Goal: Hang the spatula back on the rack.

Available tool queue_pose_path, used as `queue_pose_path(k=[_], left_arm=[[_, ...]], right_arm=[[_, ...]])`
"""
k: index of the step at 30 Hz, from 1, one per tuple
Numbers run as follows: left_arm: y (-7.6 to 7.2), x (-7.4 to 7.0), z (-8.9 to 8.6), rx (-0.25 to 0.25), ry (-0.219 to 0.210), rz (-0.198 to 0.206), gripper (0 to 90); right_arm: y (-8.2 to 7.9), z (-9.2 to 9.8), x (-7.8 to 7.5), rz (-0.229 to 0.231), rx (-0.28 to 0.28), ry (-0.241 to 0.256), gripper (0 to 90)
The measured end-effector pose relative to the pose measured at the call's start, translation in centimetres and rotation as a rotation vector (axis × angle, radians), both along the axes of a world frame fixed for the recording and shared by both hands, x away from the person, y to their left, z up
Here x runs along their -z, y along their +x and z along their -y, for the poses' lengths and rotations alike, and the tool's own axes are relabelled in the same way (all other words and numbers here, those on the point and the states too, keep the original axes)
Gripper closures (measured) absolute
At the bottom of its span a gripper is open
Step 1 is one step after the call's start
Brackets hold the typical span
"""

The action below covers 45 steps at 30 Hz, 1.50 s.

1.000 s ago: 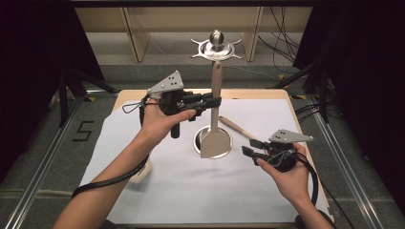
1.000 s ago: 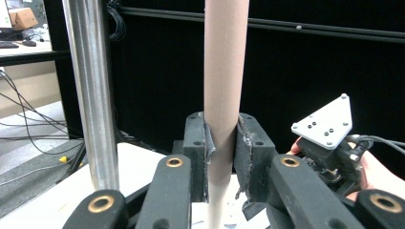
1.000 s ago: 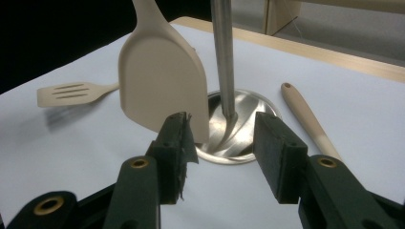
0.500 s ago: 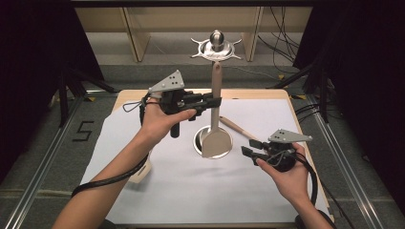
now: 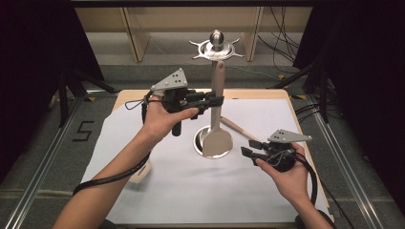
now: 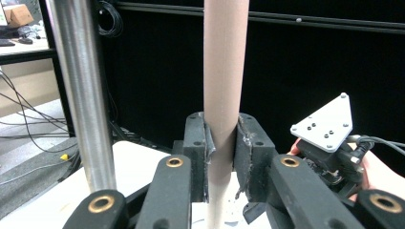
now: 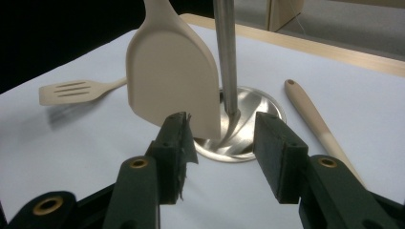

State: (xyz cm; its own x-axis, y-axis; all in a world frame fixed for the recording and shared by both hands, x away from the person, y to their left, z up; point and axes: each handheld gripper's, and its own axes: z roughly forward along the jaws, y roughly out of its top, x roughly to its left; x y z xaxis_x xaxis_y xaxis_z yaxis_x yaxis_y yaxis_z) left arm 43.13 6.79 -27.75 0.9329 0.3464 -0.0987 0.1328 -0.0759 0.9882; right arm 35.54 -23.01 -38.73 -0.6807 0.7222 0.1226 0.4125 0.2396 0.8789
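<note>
Above the table, left gripper (image 5: 216, 101) clamps spatula (image 5: 217, 114) upright; wrist level.

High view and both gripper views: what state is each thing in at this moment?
Left gripper: shut on the spatula handle.
Right gripper: open, holding nothing.
Spatula: upright, blade down, beside the stand pole.
Utensil stand: upright on the table.
Slotted spatula: lying flat on the white sheet.
Wooden utensil: lying flat next to the stand base.
</note>
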Motion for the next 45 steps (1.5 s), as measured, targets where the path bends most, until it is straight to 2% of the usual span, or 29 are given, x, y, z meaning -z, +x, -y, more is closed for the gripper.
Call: queue_pose_path(k=[1, 2, 3, 4, 7, 8, 10, 11, 12, 13, 16, 19, 20, 21, 22, 24, 27, 30, 31, 32, 33, 34, 36, 37, 38, 39, 42, 44, 45], left_arm=[[0.2, -0.1, 0.1, 0.001, 0.013, 0.002, 75.8], [0.3, -0.2, 0.2, 0.002, 0.021, -0.001, 75.8], [0.5, -0.2, 0.3, 0.003, 0.021, -0.008, 75.8], [0.6, -0.2, 0.3, 0.006, 0.021, -0.006, 75.8], [0.6, -0.1, 0.4, 0.000, 0.012, -0.008, 75.8], [0.6, 0.0, 0.3, -0.003, 0.010, -0.007, 75.8], [0.7, 0.2, 0.3, -0.006, 0.001, -0.012, 75.7], [0.7, 0.3, 0.3, -0.012, 0.001, -0.013, 75.7], [0.8, 0.3, 0.2, -0.022, 0.006, -0.011, 75.7], [0.8, 0.4, 0.2, -0.026, 0.007, -0.013, 75.6], [0.9, 0.6, 0.0, -0.040, 0.006, -0.008, 75.4], [0.9, 0.6, -0.3, -0.048, 0.009, -0.005, 75.0], [0.9, 0.6, -0.5, -0.051, 0.006, -0.006, 74.8], [0.9, 0.6, -0.6, -0.052, 0.010, -0.003, 74.6], [0.9, 0.6, -0.7, -0.055, 0.011, -0.003, 74.3], [0.8, 0.6, -0.8, -0.063, 0.011, -0.002, 74.1], [0.4, 0.4, -1.1, -0.080, -0.013, -0.008, 72.1], [-0.4, -0.1, -1.7, -0.104, -0.023, 0.014, 68.5], [-0.8, -0.3, -2.0, -0.113, -0.021, 0.027, 67.5], [-1.2, -0.5, -2.3, -0.126, -0.024, 0.035, 67.3], [-1.5, -0.6, -2.7, -0.139, -0.025, 0.046, 68.1], [-1.8, -0.8, -3.0, -0.154, -0.024, 0.060, 68.1], [-2.3, -1.1, -3.6, -0.182, -0.035, 0.082, 70.7], [-2.5, -1.3, -3.8, -0.193, -0.036, 0.092, 73.5], [-2.6, -1.4, -4.0, -0.201, -0.042, 0.102, 76.9], [-2.6, -1.6, -4.2, -0.212, -0.045, 0.110, 82.6], [-2.7, -2.1, -4.3, -0.229, -0.057, 0.124, 85.4], [-2.7, -2.3, -4.3, -0.245, -0.068, 0.130, 88.0], [-2.8, -2.5, -4.3, -0.250, -0.073, 0.134, 88.9]], right_arm=[[0.0, 0.1, -0.1, 0.003, 0.007, -0.009, 56.3], [-0.1, 0.1, -0.3, -0.019, 0.001, 0.000, 56.3], [-0.2, -0.1, -0.3, -0.037, 0.008, 0.032, 56.3], [-0.1, 0.1, -0.5, -0.025, 0.008, 0.008, 56.3], [0.0, 0.0, -0.4, 0.008, -0.018, 0.017, 56.3], [-0.1, -0.1, -0.3, -0.008, -0.016, 0.030, 56.3], [-0.2, 0.2, -0.4, -0.005, 0.000, -0.004, 56.3], [-0.3, 0.1, -0.3, -0.033, 0.006, 0.029, 56.3], [-0.4, 0.1, -0.3, -0.033, 0.010, 0.035, 56.3], [-0.2, 0.3, -0.3, 0.004, 0.011, 0.012, 56.3], [-0.4, 0.3, -0.5, -0.033, 0.018, 0.016, 56.3], [-0.3, 0.4, -0.5, -0.023, 0.012, 0.005, 56.3], [-0.5, 0.3, -0.6, -0.052, 0.023, 0.020, 56.3], [-0.5, 0.3, -0.6, -0.057, 0.024, 0.020, 56.3], [-0.3, 0.3, -0.4, -0.034, 0.017, 0.019, 56.3], [-0.3, 0.3, -0.4, -0.023, 0.023, 0.010, 56.3], [-0.3, 0.3, -0.4, -0.016, 0.017, 0.018, 56.3], [-0.4, 0.4, -0.5, -0.032, 0.016, 0.010, 56.4], [-0.2, 0.5, -0.4, -0.011, 0.013, 0.017, 56.5], [-0.2, 0.6, -0.4, -0.017, 0.013, 0.031, 56.7], [-0.1, 0.8, -0.3, -0.044, 0.016, 0.046, 56.8], [-0.1, 0.8, -0.3, -0.044, 0.016, 0.046, 56.8], [-0.1, 0.9, -0.3, -0.044, 0.027, 0.042, 57.9], [0.0, 1.0, -0.3, -0.014, 0.026, 0.024, 58.9], [0.0, 1.0, -0.3, -0.034, 0.019, 0.027, 60.1], [0.0, 1.2, -0.3, -0.010, 0.028, -0.001, 64.6], [-0.1, 1.2, -0.2, -0.028, 0.032, 0.027, 68.3], [0.0, 1.5, -0.2, -0.019, 0.035, -0.015, 72.0], [0.0, 1.5, -0.1, -0.030, 0.038, -0.011, 73.5]])
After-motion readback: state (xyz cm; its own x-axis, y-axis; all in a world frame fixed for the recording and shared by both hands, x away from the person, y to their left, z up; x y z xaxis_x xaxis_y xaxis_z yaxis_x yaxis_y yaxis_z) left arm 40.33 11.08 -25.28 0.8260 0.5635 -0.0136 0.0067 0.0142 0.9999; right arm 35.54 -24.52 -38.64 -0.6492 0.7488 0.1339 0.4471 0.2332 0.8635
